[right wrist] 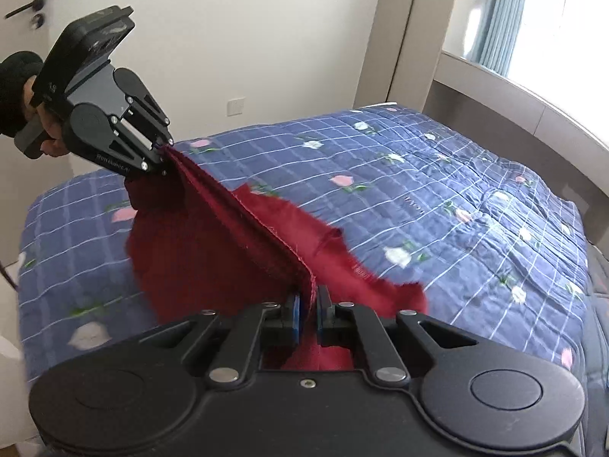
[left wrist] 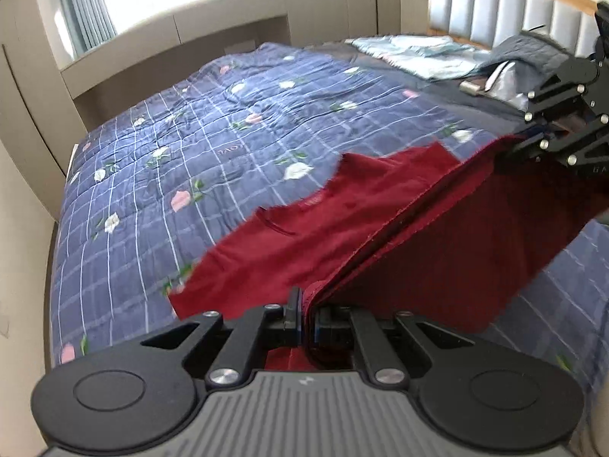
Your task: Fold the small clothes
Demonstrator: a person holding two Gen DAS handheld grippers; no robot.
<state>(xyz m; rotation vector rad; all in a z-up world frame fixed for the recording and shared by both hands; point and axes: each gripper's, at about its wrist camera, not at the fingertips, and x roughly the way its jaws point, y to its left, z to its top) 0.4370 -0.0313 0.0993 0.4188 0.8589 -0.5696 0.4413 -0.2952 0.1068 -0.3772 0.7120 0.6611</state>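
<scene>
Red garment [left wrist: 342,228]: you've both tongs, left gripper [left wrist: 307,320] and right gripper [right wrist: 307,318], clamped on its doubled edge, stretched taut between them above the quilt [left wrist: 190,133] so it hangs flat for folding.

Faint embroidered "LOVE", mirrored, on the navy checked floral quilt [left wrist: 227,151]. Elsewhere only blurred, unreadable lettering

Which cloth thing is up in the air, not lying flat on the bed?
The dark red garment, pinched between left gripper and right gripper. The pale blue cloth lies flat.
</scene>
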